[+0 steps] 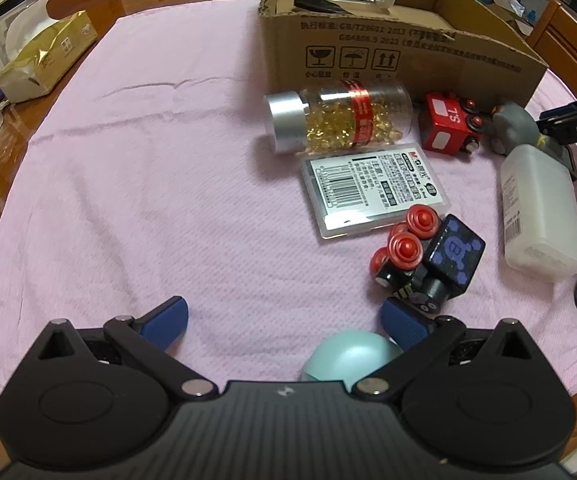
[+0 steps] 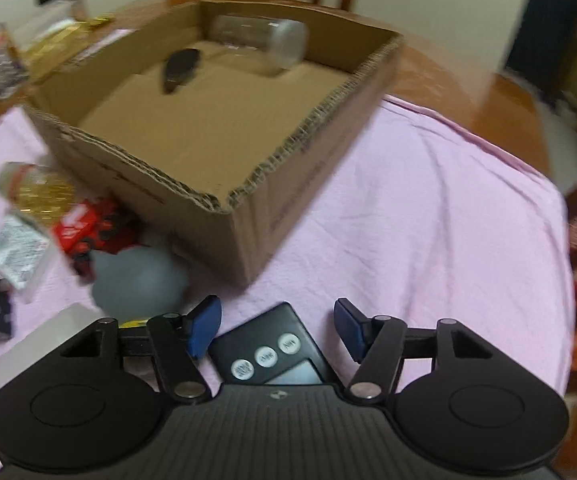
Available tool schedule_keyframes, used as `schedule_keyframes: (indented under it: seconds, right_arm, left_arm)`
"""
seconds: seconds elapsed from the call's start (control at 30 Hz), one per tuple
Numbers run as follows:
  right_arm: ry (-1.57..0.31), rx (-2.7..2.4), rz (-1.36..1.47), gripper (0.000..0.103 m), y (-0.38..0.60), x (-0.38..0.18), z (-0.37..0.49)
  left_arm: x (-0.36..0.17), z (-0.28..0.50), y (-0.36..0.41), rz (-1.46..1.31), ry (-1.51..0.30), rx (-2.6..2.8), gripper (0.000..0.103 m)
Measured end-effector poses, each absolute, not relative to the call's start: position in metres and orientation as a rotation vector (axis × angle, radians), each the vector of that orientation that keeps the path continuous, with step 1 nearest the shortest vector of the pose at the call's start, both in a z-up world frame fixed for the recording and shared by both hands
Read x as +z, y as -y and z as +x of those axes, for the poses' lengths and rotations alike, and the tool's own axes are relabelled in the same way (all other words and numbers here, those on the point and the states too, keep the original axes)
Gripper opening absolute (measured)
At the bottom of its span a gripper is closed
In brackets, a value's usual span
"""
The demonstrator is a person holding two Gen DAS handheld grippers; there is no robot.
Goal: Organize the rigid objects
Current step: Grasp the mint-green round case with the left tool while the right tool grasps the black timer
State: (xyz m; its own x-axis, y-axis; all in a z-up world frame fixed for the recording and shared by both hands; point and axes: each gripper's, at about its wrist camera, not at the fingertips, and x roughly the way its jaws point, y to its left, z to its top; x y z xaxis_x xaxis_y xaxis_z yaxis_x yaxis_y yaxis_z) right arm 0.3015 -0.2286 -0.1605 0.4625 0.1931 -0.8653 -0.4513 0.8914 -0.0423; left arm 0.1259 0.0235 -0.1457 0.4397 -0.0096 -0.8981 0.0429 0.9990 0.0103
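Between my right gripper's (image 2: pixel 276 330) spread blue fingers lies a black three-button timer (image 2: pixel 266 350), likely next for the brown cardboard box (image 2: pixel 248 224) ahead — my left gripper (image 1: pixel 284 320) hovers open beside a pale-teal dome (image 1: pixel 348 356).

The right wrist view is motion-blurred; the black timer (image 2: pixel 272 350) is half hidden beneath its hand-held gripper (image 2: pixel 278 326).
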Motion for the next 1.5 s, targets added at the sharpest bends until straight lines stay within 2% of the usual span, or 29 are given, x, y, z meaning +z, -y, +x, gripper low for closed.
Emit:
schedule_keyframes:
  seconds: [0.23, 0.6, 1.23, 1.3, 1.5]
  right_arm:
    - [-1.039, 0.229, -0.234, 0.08, 0.249, -0.16, 0.27]
    - [-0.988, 0.238, -0.165, 0.075, 0.263, -0.164, 0.244]
    - [-0.971, 0.263, -0.158, 0.081, 0.26, -0.168, 0.252]
    - [-0.971, 0.257, -0.155, 0.081, 0.26, -0.168, 0.252]
    - [-0.969, 0.245, -0.149, 0.081, 0.259, -0.168, 0.252]
  left_arm:
    - [-0.147, 0.125, -0.024, 0.051, -1.106, -0.061, 0.102]
    - [-0.146, 0.125, -0.024, 0.066, -1.105, -0.082, 0.102]
    - [-0.144, 0.089, -0.019, 0.178, -1.129, -0.259, 0.097]
    - [-0.143, 0.088, -0.02, 0.175, -1.13, -0.258, 0.095]
    - [-0.136, 0.083, -0.015, 0.194, -1.105, -0.284, 0.071]
